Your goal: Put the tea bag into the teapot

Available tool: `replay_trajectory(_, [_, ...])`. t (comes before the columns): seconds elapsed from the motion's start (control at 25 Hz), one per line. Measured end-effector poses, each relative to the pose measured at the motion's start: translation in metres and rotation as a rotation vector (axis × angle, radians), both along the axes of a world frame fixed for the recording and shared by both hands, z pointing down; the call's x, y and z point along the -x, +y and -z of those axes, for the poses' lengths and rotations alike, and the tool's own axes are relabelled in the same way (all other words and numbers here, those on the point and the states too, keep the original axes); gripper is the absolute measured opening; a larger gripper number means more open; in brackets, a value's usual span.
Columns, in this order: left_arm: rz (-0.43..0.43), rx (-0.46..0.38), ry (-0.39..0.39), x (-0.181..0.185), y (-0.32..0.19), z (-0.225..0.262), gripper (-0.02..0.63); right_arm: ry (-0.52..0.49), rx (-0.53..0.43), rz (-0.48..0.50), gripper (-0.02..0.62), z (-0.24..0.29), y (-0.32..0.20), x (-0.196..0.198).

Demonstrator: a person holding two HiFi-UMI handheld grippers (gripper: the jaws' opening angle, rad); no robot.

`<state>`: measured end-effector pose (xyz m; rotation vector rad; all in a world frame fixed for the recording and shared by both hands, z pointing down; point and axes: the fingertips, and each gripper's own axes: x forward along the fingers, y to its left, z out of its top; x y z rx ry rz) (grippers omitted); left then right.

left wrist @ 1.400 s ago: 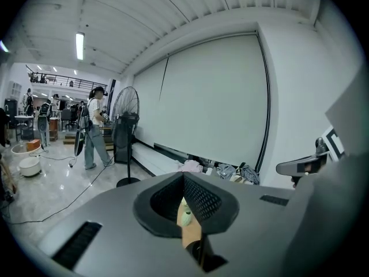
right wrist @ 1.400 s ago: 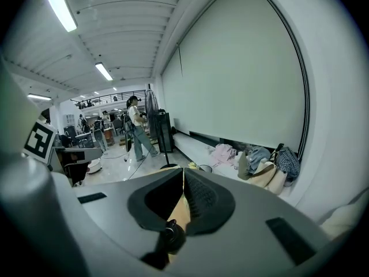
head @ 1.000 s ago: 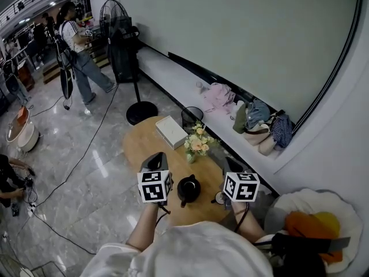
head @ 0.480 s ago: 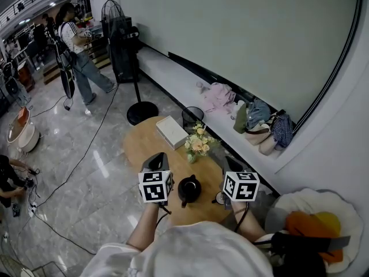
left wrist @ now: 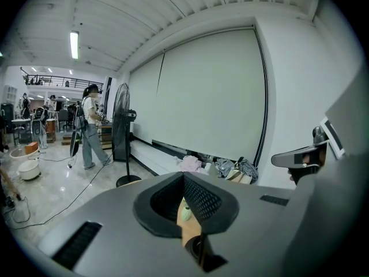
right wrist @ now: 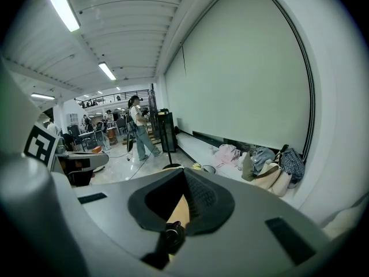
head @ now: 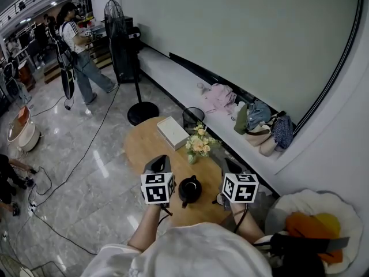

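Note:
A black teapot (head: 189, 190) stands with its lid on, on the near part of an oval wooden table (head: 144, 146). My left gripper (head: 158, 162) hovers just left of it, my right gripper (head: 229, 165) just right of it, both pointing away from me. The jaws of the left gripper (left wrist: 183, 176) meet at their tips with nothing between them, and a dark round part of the teapot (left wrist: 195, 248) shows below them. The right gripper (right wrist: 184, 172) looks shut and empty too, with the teapot's lid knob (right wrist: 173, 233) under it. I cannot make out a tea bag.
A white box (head: 173, 133) and a small vase of flowers (head: 199, 142) sit on the table's far half. A small cup (head: 219, 199) stands by the right gripper. Beyond are a bin (head: 192, 117), a standing fan (head: 124, 45), floor cables and a person (head: 78, 51).

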<state>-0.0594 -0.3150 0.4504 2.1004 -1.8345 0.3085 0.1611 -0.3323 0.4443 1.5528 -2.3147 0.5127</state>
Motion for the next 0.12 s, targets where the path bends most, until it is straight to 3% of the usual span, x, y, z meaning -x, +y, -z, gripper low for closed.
replay_trajectory(0.12, [0.000,0.008,-0.001,0.0005,0.0025,-0.0030,0.017,0.000,0.005,0.001,0.034,-0.0020,0.0023,0.0015])
